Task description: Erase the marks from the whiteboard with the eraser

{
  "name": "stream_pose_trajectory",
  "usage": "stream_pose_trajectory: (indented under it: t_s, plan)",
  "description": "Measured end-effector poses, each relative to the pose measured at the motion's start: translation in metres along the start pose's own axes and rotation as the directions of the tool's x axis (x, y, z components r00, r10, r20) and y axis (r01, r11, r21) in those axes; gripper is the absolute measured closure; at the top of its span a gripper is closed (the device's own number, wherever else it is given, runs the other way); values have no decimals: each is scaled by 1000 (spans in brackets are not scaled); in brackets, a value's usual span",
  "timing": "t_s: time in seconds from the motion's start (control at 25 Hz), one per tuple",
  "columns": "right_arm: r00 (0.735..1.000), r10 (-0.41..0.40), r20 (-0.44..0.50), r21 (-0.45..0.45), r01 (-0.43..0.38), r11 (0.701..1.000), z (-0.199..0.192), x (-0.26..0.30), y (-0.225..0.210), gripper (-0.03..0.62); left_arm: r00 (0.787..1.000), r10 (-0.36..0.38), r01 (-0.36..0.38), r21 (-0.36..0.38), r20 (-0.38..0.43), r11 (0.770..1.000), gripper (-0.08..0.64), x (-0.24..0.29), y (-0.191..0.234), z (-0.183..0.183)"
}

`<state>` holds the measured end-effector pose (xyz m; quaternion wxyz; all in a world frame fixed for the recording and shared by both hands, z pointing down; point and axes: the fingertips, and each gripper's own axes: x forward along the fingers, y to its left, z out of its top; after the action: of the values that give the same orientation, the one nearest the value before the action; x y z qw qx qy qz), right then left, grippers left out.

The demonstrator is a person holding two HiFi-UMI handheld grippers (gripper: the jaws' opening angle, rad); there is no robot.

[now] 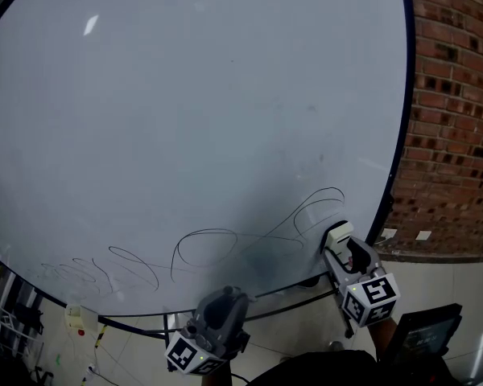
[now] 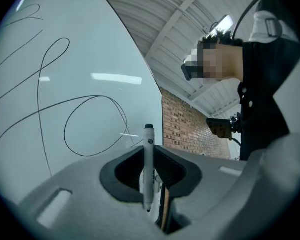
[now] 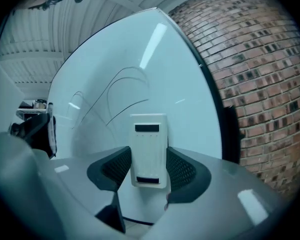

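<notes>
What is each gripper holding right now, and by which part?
Left gripper: slim white marker pen, clamped across its barrel. Right gripper: white rectangular plastic eraser, clamped by its long sides.

Dim even light, strip-light glare on the whiteboard (image 1: 185, 95), fisheye bending at edges, dark vignetted corners

1. A red brick wall (image 1: 455, 111) fills the right side of the head view.
2. Pale floor (image 1: 451, 284) lies below it, at lower right.
3. A dark, flat rectangular object (image 1: 425, 332) sits in the lower right corner; what it is cannot be told.
4. A small pale object with a red spot (image 1: 79, 320) shows at lower left.
5. A white marker (image 2: 148, 166) with a dark top end stands upright at lower centre of the left gripper view.
6. A corrugated ceiling (image 2: 155, 29) with pale beams spans that view's upper middle.
</notes>
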<state>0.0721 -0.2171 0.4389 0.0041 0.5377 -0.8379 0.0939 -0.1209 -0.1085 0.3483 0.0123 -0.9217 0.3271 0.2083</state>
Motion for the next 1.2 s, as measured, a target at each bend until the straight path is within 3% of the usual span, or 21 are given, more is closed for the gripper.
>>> stream_pose_trajectory:
  t_s: [0.16, 0.32, 0.44, 0.6, 0.8, 1.2]
  plan:
    - [984, 142, -109, -68, -150, 986, -35, 18, 65, 367, 1000, 13, -13, 11, -13, 1000, 499, -9, 2, -5]
    - [978, 161, -131, -118, -177, 977, -40, 19, 68, 367, 1000, 11, -11, 6, -16, 1000, 499, -10, -1, -7]
    - [987, 118, -113, -111, -130, 985, -26, 11, 37, 367, 1000, 5, -5, 8, -6, 1000, 499, -4, -4, -4]
    - [999, 7, -51, -72, -11, 997, 1, -4, -24, 367, 1000, -7, 7, 15, -8, 1000, 499, -3, -8, -6]
    - [993, -117, 16, -35, 117, 993, 30, -20, -81, 367, 1000, -9, 9, 19, 0, 1000, 499, 3, -12, -1]
    - [986, -163, 38, 14, 162, 987, 35, -24, -83, 367, 1000, 4, -4, 24, 0, 1000, 499, -5, -13, 2]
